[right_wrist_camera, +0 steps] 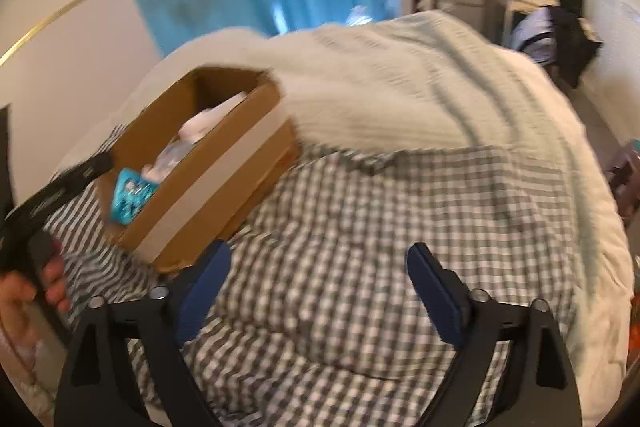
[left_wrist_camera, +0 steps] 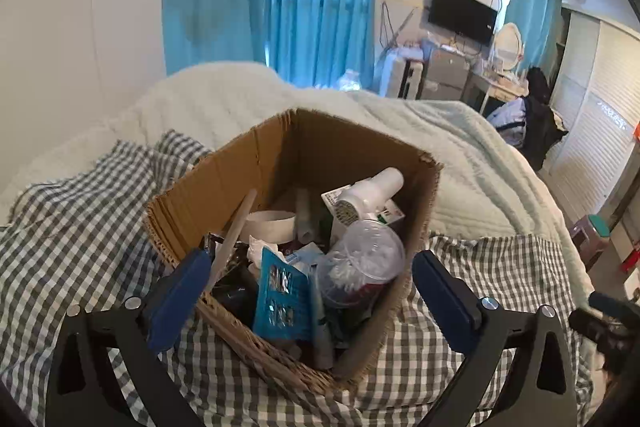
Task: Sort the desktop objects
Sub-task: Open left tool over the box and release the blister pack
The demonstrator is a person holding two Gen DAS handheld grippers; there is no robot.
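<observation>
Both grippers are seen with their blue pads spread wide apart and nothing held between them. From the left wrist view, the left gripper (left_wrist_camera: 310,283) is poised just over the near corner of an open cardboard box (left_wrist_camera: 224,179), which rests on a grey-and-white checked cloth (left_wrist_camera: 72,239) spread over a bed. The right gripper (right_wrist_camera: 318,279) is held over bare checked cloth, to the right of the box (right_wrist_camera: 224,187), and its view is blurred by motion, so fine detail there cannot be made out.

The box is already crowded. A white hair dryer (left_wrist_camera: 370,195) is laid across the top at the far right, a clear plastic cup with a domed lid (left_wrist_camera: 366,259) is tipped beside it, a turquoise card package (left_wrist_camera: 282,295) stands at the near side, and a roll of white tape (left_wrist_camera: 270,225) and a pale flat stick (left_wrist_camera: 234,235) are lodged further left. Other small items beneath are too jumbled to be named.

No loose objects can be found on the cloth in either view. It is therefore judged that the gathering is largely done, or close to it; whether anything is left outside the frames cannot be told. A pale quilted duvet (left_wrist_camera: 440,147) is heaped behind the box.
</observation>
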